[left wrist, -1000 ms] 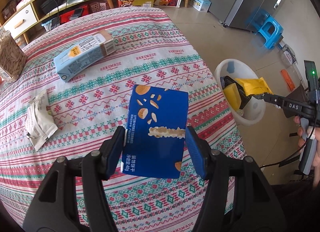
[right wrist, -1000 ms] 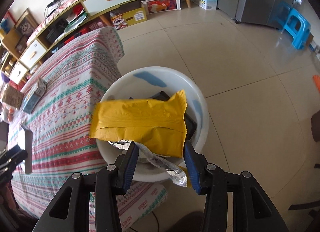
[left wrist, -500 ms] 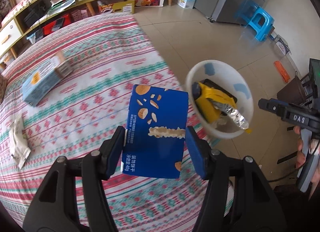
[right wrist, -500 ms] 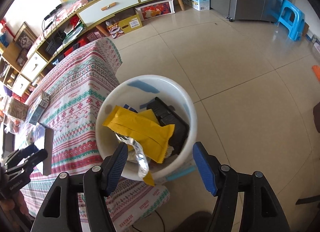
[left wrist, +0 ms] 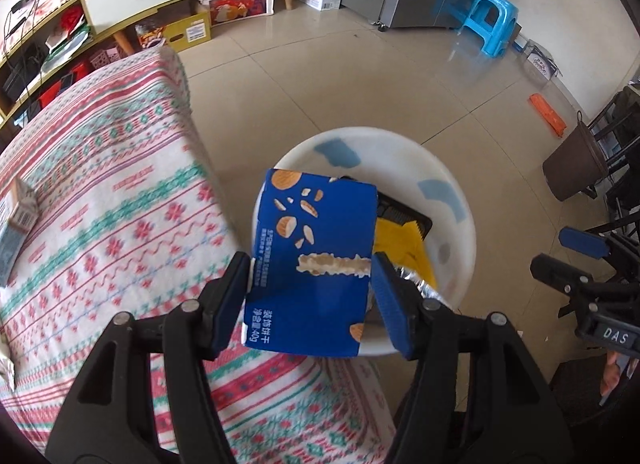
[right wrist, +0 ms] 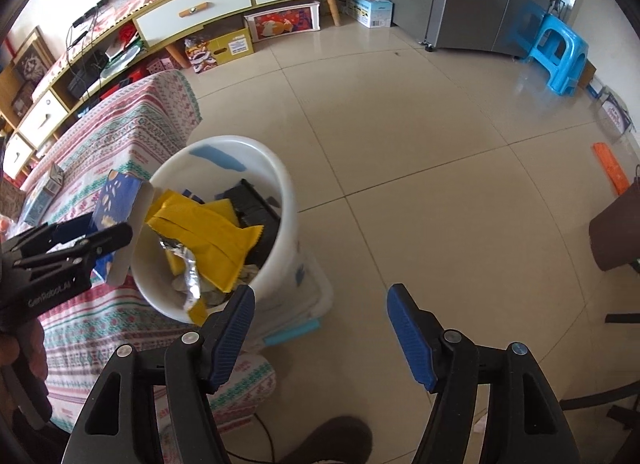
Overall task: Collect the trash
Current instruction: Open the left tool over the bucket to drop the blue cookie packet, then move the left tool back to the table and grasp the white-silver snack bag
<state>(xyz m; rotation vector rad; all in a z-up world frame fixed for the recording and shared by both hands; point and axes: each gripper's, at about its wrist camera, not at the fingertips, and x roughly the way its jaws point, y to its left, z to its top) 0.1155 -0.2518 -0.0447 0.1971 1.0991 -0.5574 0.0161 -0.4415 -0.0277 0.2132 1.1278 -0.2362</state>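
Left wrist view shows the left gripper [left wrist: 310, 280] clamped on the blue biscuit box [left wrist: 314, 264], its pads pressing the two narrow sides so the flat printed face tips forward over the white bin [left wrist: 460, 199]. Holding it by the edges looks sensible: the carton hangs nose-down above the opening, ready to fall clear when the pads part. Already in the bin lie a yellow packet [right wrist: 208, 232], a bit of crumpled foil [right wrist: 188, 264] and a black tray [right wrist: 256, 207]. The right gripper [right wrist: 320, 324] hovers empty, fingers spread wide, beside the bin over the tiled floor [right wrist: 420, 143]. On the patterned tablecloth [left wrist: 112, 199] a pale blue carton [left wrist: 16, 223] waits, so I'd judge the collecting isn't finished
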